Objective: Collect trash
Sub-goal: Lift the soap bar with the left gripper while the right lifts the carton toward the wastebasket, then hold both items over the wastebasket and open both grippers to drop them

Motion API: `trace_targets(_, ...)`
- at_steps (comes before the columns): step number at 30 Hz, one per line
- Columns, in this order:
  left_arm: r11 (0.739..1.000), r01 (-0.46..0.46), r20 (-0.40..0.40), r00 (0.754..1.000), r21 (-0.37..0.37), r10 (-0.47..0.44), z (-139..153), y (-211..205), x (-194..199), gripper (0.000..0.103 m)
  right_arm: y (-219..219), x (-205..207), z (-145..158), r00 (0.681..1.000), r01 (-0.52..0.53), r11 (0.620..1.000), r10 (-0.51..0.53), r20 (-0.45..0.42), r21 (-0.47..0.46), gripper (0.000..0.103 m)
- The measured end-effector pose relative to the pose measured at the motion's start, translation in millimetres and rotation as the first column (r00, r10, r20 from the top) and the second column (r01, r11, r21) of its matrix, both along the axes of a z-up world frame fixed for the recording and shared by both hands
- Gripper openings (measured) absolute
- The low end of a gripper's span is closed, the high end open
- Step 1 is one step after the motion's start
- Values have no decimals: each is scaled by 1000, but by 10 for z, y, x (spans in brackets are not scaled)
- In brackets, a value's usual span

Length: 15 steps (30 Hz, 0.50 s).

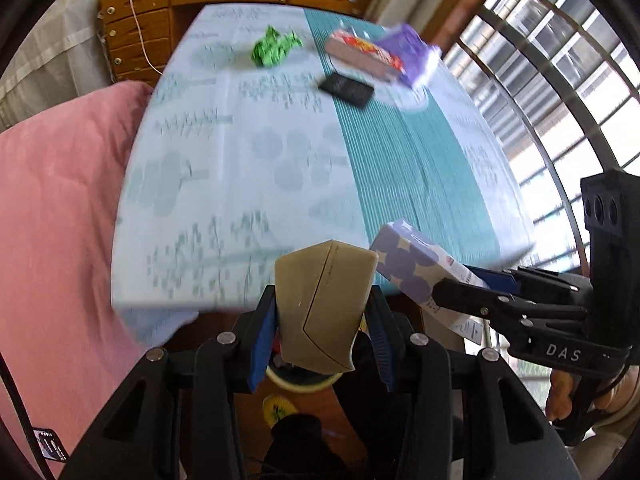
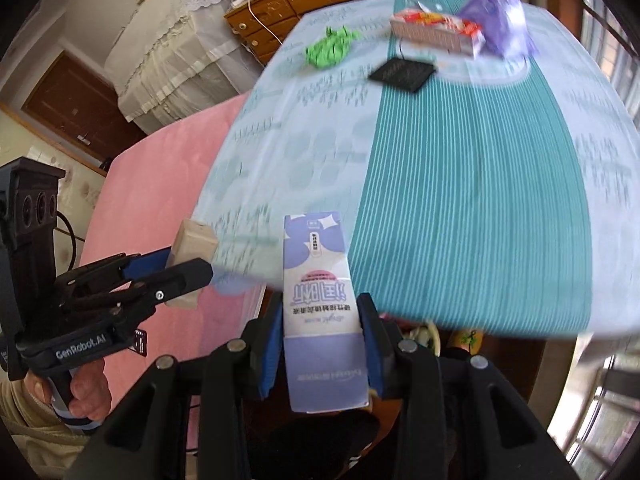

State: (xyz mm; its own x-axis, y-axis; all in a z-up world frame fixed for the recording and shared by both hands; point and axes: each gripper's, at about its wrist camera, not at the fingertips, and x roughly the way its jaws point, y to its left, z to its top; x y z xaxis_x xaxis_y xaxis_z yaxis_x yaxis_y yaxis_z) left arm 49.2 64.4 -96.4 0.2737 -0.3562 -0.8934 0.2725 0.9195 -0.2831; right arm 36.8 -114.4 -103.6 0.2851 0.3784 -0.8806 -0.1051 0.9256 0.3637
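Purple-dotted carton (image 2: 320, 304) sits clamped in right tongs (image 2: 322, 344) marked "DAS"; left tongs (image 1: 320, 316), "GenRobot.AI", grip tan box (image 1: 324, 304).

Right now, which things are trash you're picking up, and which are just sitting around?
Trash for the job:
- tan box, held in the left jaws
- purple-and-white carton, held in the right jaws
- green crumpled wrapper
- red-and-white box
- purple packet
- black flat packet

Just there:
- pink cushion
- wooden drawers

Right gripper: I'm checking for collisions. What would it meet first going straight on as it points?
Probably the tablecloth; the right gripper, clamping the purple-and-white carton, aims at its near edge. Depth is unclear.
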Motion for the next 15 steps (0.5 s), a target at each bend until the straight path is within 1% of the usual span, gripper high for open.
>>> trace_targets(5,999,46,-61,997,-18,-47,-163,10,-288,41,116,-291,-147,998,18,999,-20,-64,-27,36)
trace_targets(9,998,54,-109,992,-30,-57,-425,-40,-403,41,145,-483,-413,991,18,998,-25,-132,-53,36)
trace_targets(12,999,38,-168,985,-31,-42,-748,-71,-460,41,114,-580,-737,981,38,997,-49,-189,-63,36)
trace_targets(15,1000,20,-219,975,-18,-23,-1172,-110,-488,41,99,-657,-1102,970,46,996,-64,-235,-81,36)
